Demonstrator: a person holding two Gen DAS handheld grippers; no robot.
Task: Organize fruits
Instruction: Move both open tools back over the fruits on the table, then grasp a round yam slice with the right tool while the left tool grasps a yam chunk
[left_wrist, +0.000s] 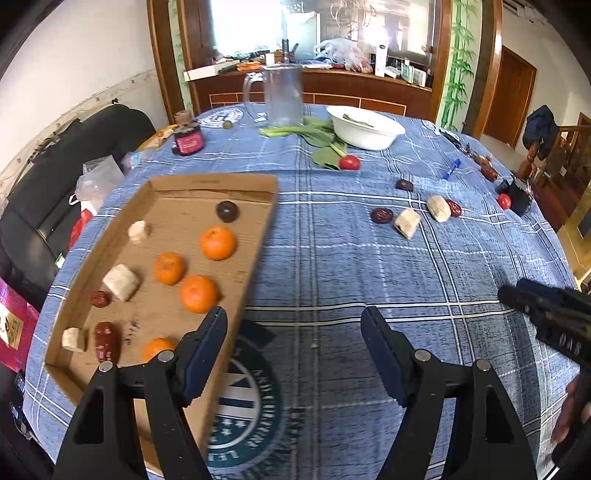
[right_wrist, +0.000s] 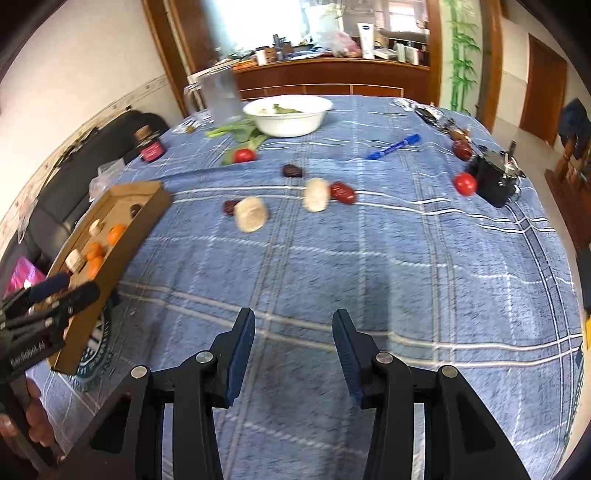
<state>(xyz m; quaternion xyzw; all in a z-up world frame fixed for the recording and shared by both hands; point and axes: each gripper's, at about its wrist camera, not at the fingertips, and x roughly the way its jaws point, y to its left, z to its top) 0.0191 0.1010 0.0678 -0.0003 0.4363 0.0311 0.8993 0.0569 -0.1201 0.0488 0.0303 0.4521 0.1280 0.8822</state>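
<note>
A cardboard tray (left_wrist: 177, 192) on the blue checked cloth holds several oranges (left_wrist: 218, 242), red dates (left_wrist: 106, 340) and pale chunks (left_wrist: 121, 281). My left gripper (left_wrist: 293, 317) hangs open over the cloth at the tray's near right corner, nothing between its fingers. On the cloth lie more dates (left_wrist: 381, 215), pale chunks (left_wrist: 407, 222) and a tomato (left_wrist: 349, 162). My right gripper (right_wrist: 293, 315) stands open above bare cloth, with pale chunks (right_wrist: 251, 214), a red date (right_wrist: 342, 192) and tomatoes (right_wrist: 465, 183) well ahead. The tray (right_wrist: 147, 206) is on its left.
At the far side stand a white bowl (right_wrist: 288, 118), a clear jug (left_wrist: 282, 96), leafy greens (left_wrist: 317, 136) and a dark jar (left_wrist: 189, 138). A blue pen (right_wrist: 393, 147) and a black device (right_wrist: 495, 177) lie at the right. A person's hand (right_wrist: 33, 417) shows at lower left.
</note>
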